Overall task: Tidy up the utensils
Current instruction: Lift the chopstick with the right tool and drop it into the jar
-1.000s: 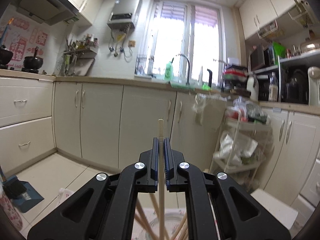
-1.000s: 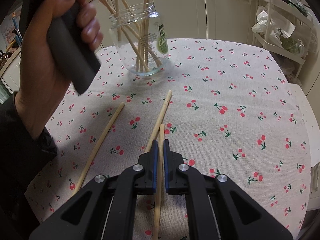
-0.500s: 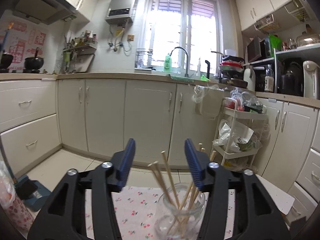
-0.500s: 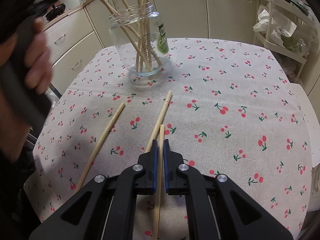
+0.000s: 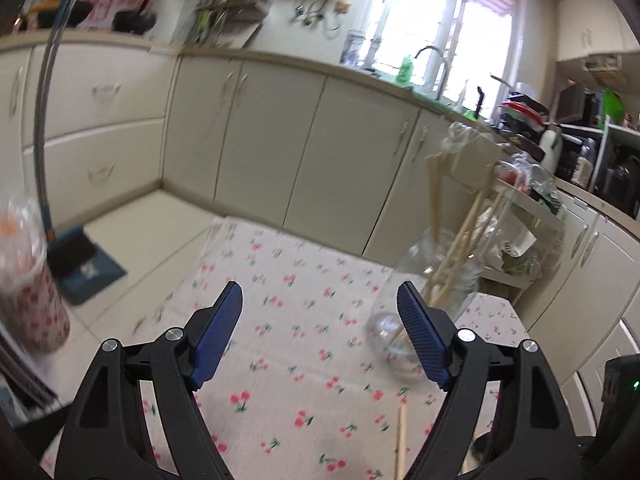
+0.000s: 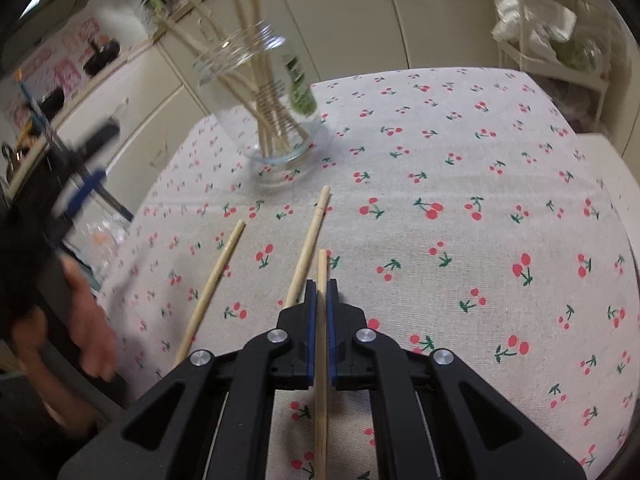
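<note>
A clear glass jar (image 6: 264, 112) with several wooden chopsticks stands at the far side of the cherry-print tablecloth (image 6: 460, 208). My right gripper (image 6: 319, 286) is shut on one chopstick (image 6: 321, 344), held just above the cloth. Two more chopsticks lie loose on the cloth, one (image 6: 308, 244) beside the held stick and one (image 6: 212, 288) further left. In the left wrist view my left gripper (image 5: 320, 296) has its jaws opening wide with nothing between them, over the cloth (image 5: 288, 344) to the left of the jar (image 5: 424, 300). A chopstick tip (image 5: 401, 440) shows near the bottom.
A person's hand (image 6: 88, 320) holds the left gripper's handle at the left edge. Cream kitchen cabinets (image 5: 260, 136) ring the table. A wire rack with bags (image 6: 552, 28) stands at the back right. A cherry-print cup (image 5: 28, 280) sits blurred at the far left.
My left gripper let its chopstick go into the jar and opened, then swung left and down over the cloth. The right gripper stayed shut on its chopstick, nearly still.
</note>
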